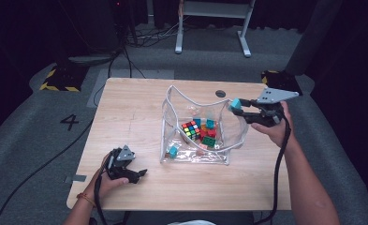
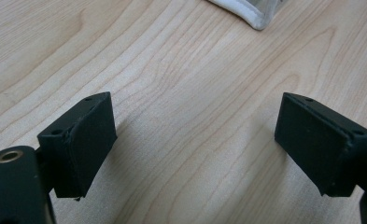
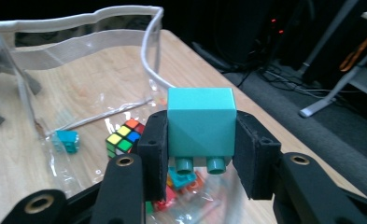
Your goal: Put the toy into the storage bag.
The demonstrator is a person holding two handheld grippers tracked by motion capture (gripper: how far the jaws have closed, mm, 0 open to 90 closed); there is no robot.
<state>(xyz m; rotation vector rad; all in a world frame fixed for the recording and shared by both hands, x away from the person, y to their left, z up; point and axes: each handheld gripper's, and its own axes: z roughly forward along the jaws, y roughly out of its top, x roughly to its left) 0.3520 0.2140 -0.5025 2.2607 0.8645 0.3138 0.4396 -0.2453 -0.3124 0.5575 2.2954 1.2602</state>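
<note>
my right gripper (image 3: pixel 200 156) clamps one teal block (image 3: pixel 200 122), smooth-sided, two studs, at frame centre above the clear bag (image 1: pixel 172 101). one puzzle cube (image 3: pixel 123 136) lies inside. my left gripper (image 2: pixel 195 140) stands apart over the table (image 2: pixel 181 84).

Between the black pads of my right tool (image 3: pixel 201 154) sits a teal block (image 3: pixel 201 123) with two darker teal studs. Beyond it, the clear bag (image 3: pixel 83 70) has white piping; inside are a puzzle cube (image 3: pixel 123 137) of yellow, green, orange and blue squares, and red and teal bricks (image 1: pixel 209 133). My left tool (image 2: pixel 195 140) is black over the pale wood-grain desk (image 2: pixel 181 70).
</note>
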